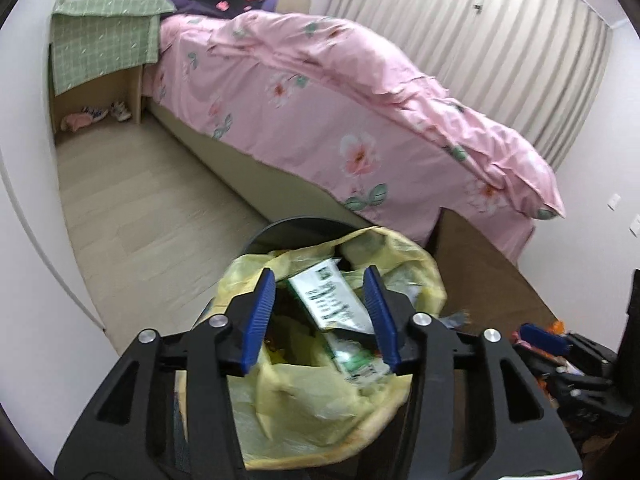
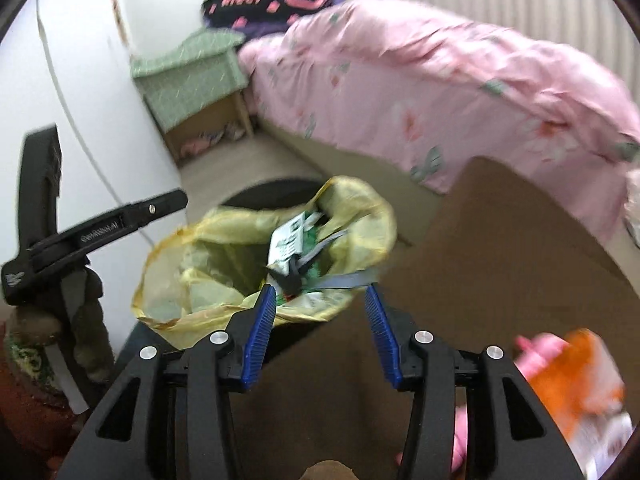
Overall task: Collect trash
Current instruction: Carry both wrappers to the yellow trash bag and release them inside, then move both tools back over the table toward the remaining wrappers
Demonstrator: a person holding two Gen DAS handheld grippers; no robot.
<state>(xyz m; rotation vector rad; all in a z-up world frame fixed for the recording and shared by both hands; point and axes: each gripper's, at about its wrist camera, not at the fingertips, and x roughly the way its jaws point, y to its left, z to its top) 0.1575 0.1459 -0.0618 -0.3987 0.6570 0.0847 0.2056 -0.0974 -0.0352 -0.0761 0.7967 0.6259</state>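
A yellow bag [image 1: 320, 400] lines a black bin [image 1: 288, 228] and holds trash. On top lies a green-and-white carton [image 1: 332, 300]. My left gripper [image 1: 320, 274] hovers over the bag's mouth with its blue pads apart. The carton shows between them but lies in the bag, and neither pad presses on it. In the right wrist view the same bag [image 2: 224, 248] and carton [image 2: 288, 240] sit just beyond my right gripper [image 2: 320, 291], which is open and holds nothing. The left gripper's black finger [image 2: 160, 206] reaches in from the left.
A bed with a pink floral duvet [image 1: 340, 120] runs behind the bin. A brown surface [image 2: 500, 260] lies to the right of the bin, with blurred orange and pink items [image 2: 568, 372] on it. A green-covered nightstand [image 1: 100, 40] stands at the far wall, and pale floor [image 1: 140, 220] stretches to the left.
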